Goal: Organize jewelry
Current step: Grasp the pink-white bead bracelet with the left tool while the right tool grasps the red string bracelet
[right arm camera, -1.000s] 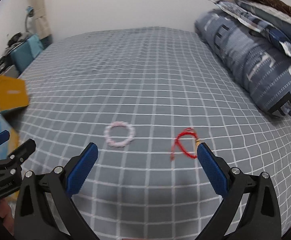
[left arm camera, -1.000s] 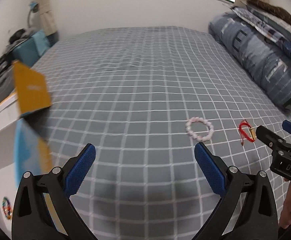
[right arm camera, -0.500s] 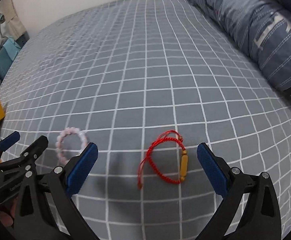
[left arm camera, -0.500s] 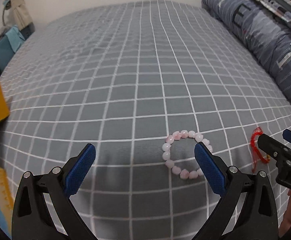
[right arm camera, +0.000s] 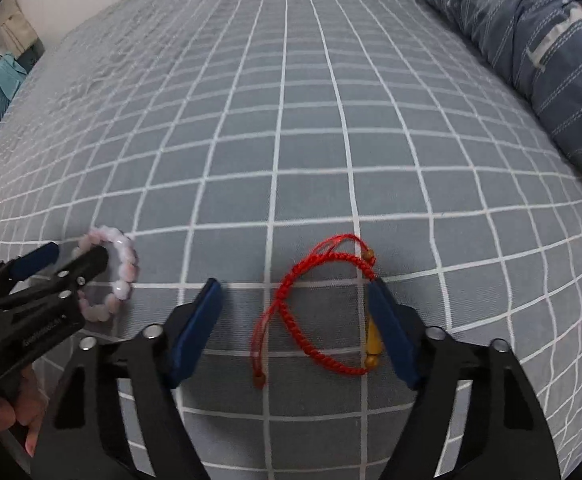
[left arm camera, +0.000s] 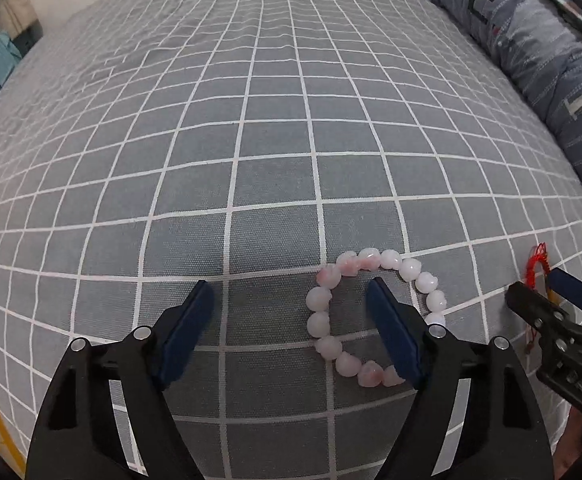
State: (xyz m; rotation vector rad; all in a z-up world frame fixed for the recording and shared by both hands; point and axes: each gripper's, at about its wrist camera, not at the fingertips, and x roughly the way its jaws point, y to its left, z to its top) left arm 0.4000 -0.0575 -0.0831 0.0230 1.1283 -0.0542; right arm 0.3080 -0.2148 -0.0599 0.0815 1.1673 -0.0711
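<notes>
Pink bead bracelet (left arm camera: pixel 375 316) flat on checked bedspread (left arm camera: pixel 275 128); red cord bracelet (right arm camera: pixel 323 308) just beside it, toward pillow (right arm camera: pixel 531 40).

Left gripper (left arm camera: pixel 291 332) closing, nothing pinched yet; right finger inside bead ring, left finger outside. Risk: pads slip off round beads, ring skids.

Right gripper (right arm camera: pixel 295 328) closing, straddles cord, no grip yet. Risk: thin cord sinks into soft fabric, pads snag bedspread.

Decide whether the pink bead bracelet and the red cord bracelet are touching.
Apart. The right wrist view shows the pink bead bracelet and red cord bracelet separated by bare checked bedsheet.
</notes>
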